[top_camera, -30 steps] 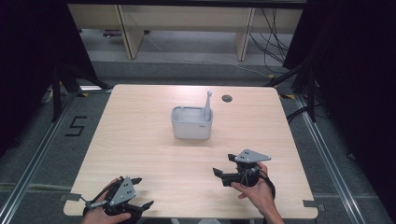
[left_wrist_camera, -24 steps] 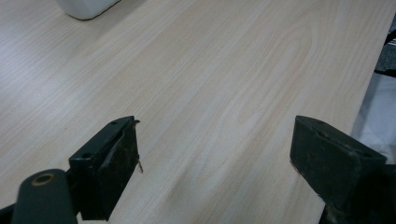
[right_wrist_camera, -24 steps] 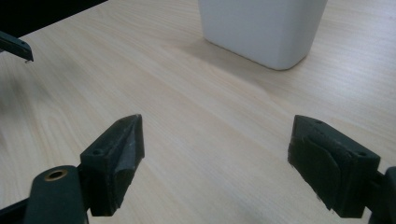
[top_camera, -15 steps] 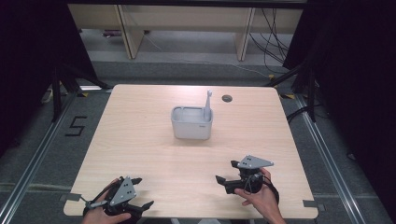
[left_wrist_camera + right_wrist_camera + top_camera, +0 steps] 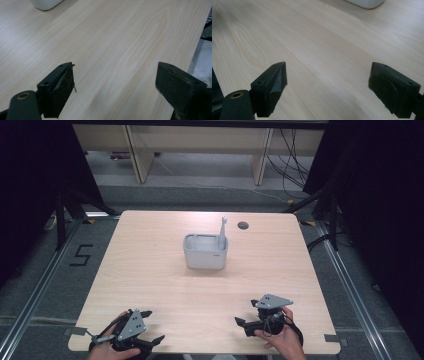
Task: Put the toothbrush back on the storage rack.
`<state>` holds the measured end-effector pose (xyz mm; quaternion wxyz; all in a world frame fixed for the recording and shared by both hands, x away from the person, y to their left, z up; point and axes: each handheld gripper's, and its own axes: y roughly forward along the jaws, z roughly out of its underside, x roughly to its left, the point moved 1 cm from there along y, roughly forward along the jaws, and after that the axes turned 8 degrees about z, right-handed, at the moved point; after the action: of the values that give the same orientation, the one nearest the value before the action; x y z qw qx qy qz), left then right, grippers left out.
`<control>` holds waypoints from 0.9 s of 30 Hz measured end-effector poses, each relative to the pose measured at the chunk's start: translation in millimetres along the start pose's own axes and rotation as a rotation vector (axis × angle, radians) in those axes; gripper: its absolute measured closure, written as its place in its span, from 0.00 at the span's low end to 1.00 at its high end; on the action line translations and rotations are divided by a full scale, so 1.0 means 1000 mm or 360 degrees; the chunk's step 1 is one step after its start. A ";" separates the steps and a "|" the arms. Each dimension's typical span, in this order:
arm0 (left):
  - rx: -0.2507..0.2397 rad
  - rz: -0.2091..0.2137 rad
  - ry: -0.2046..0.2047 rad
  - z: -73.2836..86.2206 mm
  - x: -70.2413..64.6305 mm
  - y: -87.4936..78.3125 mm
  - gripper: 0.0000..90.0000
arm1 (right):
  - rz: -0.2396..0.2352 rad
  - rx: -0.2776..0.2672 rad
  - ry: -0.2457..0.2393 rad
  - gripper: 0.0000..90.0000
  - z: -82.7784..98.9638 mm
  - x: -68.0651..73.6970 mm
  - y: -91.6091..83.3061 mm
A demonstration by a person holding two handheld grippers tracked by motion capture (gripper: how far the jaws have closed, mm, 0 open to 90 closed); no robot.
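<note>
table (image 5: 150, 270): pale wood, fine streaky grain | tub (image 5: 205, 254): light grey-white | utensil (image 5: 223, 231) in tub: light grey | left gripper (image 5: 150, 326): black, grey plate on top | right gripper (image 5: 241, 322): black, grey plate on top | floor (image 5: 45, 285): dark grey, black "5"

Grey-white rectangular tub (image 5: 205, 252) upright mid-table; pale utensil (image 5: 222, 231) standing inside, right corner

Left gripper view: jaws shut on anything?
No, the left gripper has its black jaws wide apart over the bare light wooden table.
</note>
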<state>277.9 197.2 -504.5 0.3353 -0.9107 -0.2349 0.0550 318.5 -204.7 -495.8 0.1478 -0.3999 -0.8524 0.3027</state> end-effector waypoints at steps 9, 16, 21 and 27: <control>0.0003 0.0006 0.0006 0.000 0.000 0.000 0.16 | 0.0000 0.0033 -0.0067 0.18 0.008 0.004 -0.004; -0.0001 0.0005 0.0005 0.000 0.000 0.000 0.16 | 0.0009 0.0070 -0.0085 0.18 0.013 0.006 -0.007; 0.0002 0.0005 0.0006 0.000 0.000 0.000 0.16 | 0.0006 0.0066 -0.0095 0.18 0.014 0.007 -0.007; 0.0002 0.0005 0.0009 0.000 0.000 0.000 0.16 | 0.0004 0.0084 -0.0098 0.18 0.015 0.007 -0.008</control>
<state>278.0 196.8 -504.6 0.3365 -0.9109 -0.2326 0.0532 302.2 -209.0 -502.2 0.1314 -0.3874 -0.8478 0.3374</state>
